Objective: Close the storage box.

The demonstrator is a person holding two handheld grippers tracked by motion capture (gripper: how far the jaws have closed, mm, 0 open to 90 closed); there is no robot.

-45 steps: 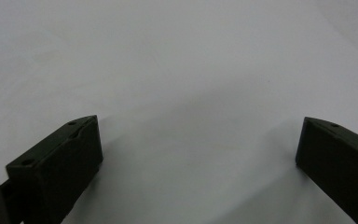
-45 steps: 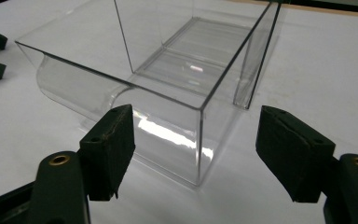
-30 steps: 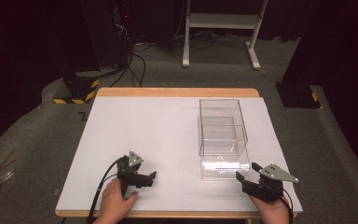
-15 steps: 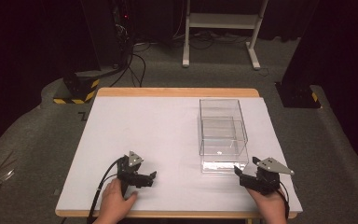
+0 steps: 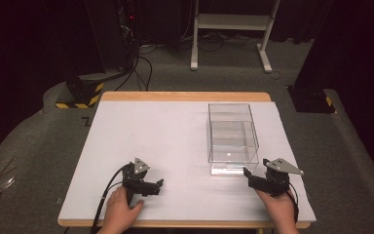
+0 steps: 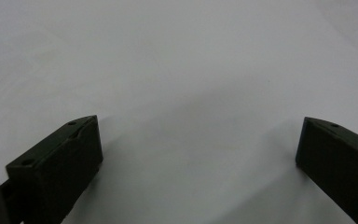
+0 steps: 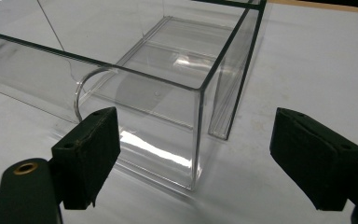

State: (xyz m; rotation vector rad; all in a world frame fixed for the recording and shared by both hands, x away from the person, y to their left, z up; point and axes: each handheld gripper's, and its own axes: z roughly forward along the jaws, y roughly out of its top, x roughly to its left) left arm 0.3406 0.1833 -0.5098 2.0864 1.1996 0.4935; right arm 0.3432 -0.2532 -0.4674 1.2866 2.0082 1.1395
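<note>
A white table (image 5: 175, 146) with a wooden edge stands on a grey carpeted floor, and a person at its near side holds a two-jaw gripper in each hand. The right gripper (image 5: 249, 174) lies low at the near right of the table, carried by the right hand (image 5: 278, 207), and points toward the clear plastic box (image 5: 231, 139), which rests on the right half of the table with its long axis running away from the person. In the right gripper view the jaws of the right gripper (image 7: 193, 158) stand wide apart with nothing between their pads; the near corner of the clear plastic box (image 7: 186, 93) rises just ahead of them, apart from both pads, and a curved cut-out shows in the wall of the box that runs off to the left. Inside the outer walls a second transparent shell is visible, set deeper in the box. The left gripper (image 5: 157, 185) rests at the near left of the table, well apart from the box, under the left hand (image 5: 121, 209), with its black cable (image 5: 108, 187) trailing toward the table's edge. In the left gripper view the left gripper (image 6: 198, 140) has its jaws spread wide over bare white tabletop, gripping nothing.
</note>
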